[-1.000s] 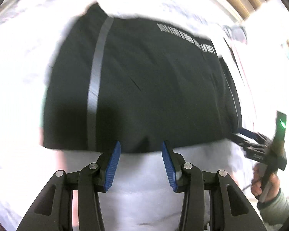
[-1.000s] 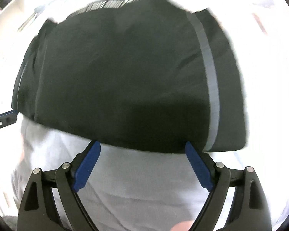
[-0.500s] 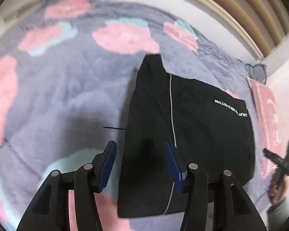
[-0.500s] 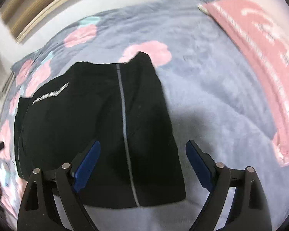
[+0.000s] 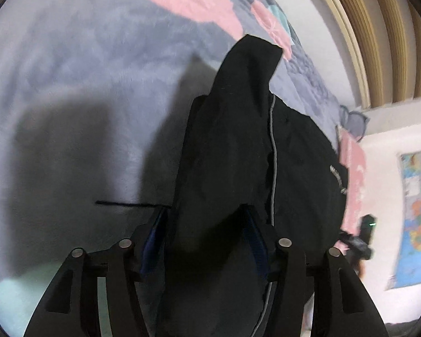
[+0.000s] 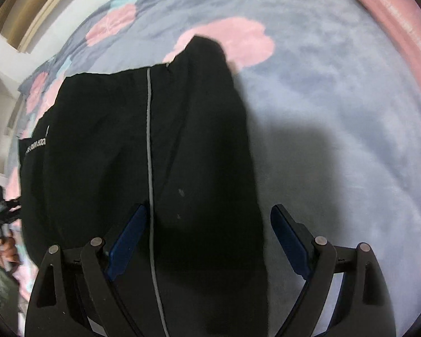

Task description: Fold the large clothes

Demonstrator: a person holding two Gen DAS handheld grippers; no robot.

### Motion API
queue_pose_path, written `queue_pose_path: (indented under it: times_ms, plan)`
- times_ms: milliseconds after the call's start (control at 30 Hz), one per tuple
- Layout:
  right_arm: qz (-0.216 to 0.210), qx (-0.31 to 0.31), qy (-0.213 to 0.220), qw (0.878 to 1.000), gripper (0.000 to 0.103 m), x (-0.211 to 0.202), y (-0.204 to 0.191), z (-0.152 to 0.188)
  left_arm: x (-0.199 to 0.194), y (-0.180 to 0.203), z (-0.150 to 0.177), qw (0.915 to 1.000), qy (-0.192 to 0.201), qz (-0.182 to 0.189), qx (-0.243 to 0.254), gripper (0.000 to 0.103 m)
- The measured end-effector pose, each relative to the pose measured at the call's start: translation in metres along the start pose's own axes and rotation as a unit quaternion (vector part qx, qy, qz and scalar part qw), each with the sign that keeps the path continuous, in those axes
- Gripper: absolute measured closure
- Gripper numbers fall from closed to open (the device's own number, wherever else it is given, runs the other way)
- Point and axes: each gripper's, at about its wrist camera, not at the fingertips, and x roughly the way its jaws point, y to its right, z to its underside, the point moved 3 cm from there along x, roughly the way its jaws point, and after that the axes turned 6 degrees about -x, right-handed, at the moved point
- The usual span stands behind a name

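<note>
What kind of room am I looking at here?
Most likely a bedroom. A black garment lies on a plush grey blanket with pink flowers, with a pink pillow at its edge, and a colourful map poster hangs on the white wall.

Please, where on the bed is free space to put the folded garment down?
The blanket lies bare right of the black garment, up to the pink pillow. In the left wrist view, bare blanket also lies left of the garment. The middle is covered.
</note>
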Motion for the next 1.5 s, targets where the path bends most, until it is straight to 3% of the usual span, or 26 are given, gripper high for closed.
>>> queue_pose_path:
  times_ms: [100, 267, 333, 367, 467, 500, 567, 700, 767, 833, 900, 967, 1033, 1233, 1367, 1500]
  plan:
    - [-0.056, 0.012, -0.015, 0.998, 0.011, 0.019, 0.001, -0.006, 0.015, -0.007, -0.002, 0.9984, -0.019, 0.043, -0.031, 0.036]
    - [-0.117, 0.035, -0.019, 0.992, 0.011, 0.040, 0.003, -0.013, 0.037, -0.004, -0.003, 0.9958, -0.034, 0.071, -0.046, 0.031]
    - [-0.124, 0.028, -0.015, 0.992, 0.019, 0.038, 0.002, -0.013, 0.037, 0.006, 0.000, 0.9947, -0.035, 0.091, -0.036, 0.036]
    - [-0.125, 0.021, -0.013, 0.992, 0.028, 0.034, 0.001, -0.012, 0.034, 0.011, 0.003, 0.9930, -0.038, 0.107, -0.030, 0.043]
    - [-0.126, 0.002, -0.005, 0.992, 0.046, 0.020, -0.002, -0.008, 0.021, 0.018, 0.008, 0.9842, -0.045, 0.168, -0.030, 0.044]
    - [-0.121, -0.007, -0.003, 0.993, 0.046, 0.016, -0.003, -0.006, 0.019, 0.020, 0.009, 0.9831, -0.048, 0.175, -0.027, 0.044]
    - [-0.106, -0.022, -0.009, 0.994, 0.044, 0.017, -0.008, -0.004, 0.024, 0.024, 0.011, 0.9859, -0.057, 0.157, -0.014, 0.044]
    - [-0.106, -0.037, -0.040, 0.993, 0.018, 0.040, -0.020, -0.008, 0.059, 0.016, 0.008, 0.9879, -0.076, 0.129, -0.042, 0.039]
    - [-0.111, -0.026, -0.048, 0.992, 0.017, 0.051, -0.021, -0.012, 0.070, 0.015, 0.012, 0.9885, -0.070, 0.120, -0.061, 0.039]
    - [-0.111, -0.024, -0.040, 0.993, 0.021, 0.047, -0.023, -0.013, 0.064, 0.022, 0.015, 0.9913, -0.050, 0.108, -0.057, 0.048]
    - [-0.101, -0.038, -0.022, 0.994, 0.043, 0.030, -0.027, -0.010, 0.053, 0.037, 0.025, 0.9933, -0.028, 0.105, -0.038, 0.065]
    - [-0.096, -0.049, -0.006, 0.994, 0.059, 0.015, -0.033, -0.006, 0.037, 0.053, 0.036, 0.9927, -0.012, 0.118, -0.022, 0.068]
    - [-0.096, -0.056, 0.015, 0.994, 0.064, -0.004, -0.044, 0.001, 0.023, 0.071, 0.047, 0.9908, -0.002, 0.135, -0.008, 0.070]
    - [-0.103, -0.081, 0.062, 0.989, 0.073, -0.063, -0.084, 0.026, -0.022, 0.131, 0.099, 0.9864, 0.031, 0.155, 0.045, 0.070]
    - [-0.097, -0.107, 0.079, 0.986, 0.074, -0.100, -0.109, 0.054, -0.058, 0.152, 0.135, 0.9825, 0.047, 0.164, 0.075, 0.070]
    - [-0.093, -0.115, 0.084, 0.985, 0.074, -0.130, -0.124, 0.089, -0.087, 0.150, 0.166, 0.9799, 0.051, 0.171, 0.088, 0.070]
